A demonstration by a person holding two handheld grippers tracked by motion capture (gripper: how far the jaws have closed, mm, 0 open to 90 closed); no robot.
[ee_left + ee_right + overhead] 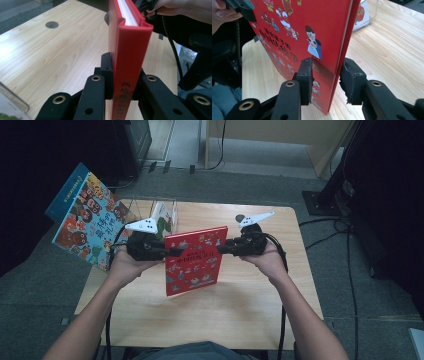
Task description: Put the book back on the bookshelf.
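A thin red hardcover book (192,260) is being held upright at frame centre over the pale wood-grain table (240,320). Its flat spine is being pinched by the left gripper (175,252). The right gripper (224,248) is straddling the opposite edge: one black pad is touching the glossy cover, the other is standing just off the back. A larger illustrated book (85,217) is leaning at upper left.

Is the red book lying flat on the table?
No, the red book stands upright above the wooden table, with the left gripper clamped on its spine and the right gripper at its opposite edge.
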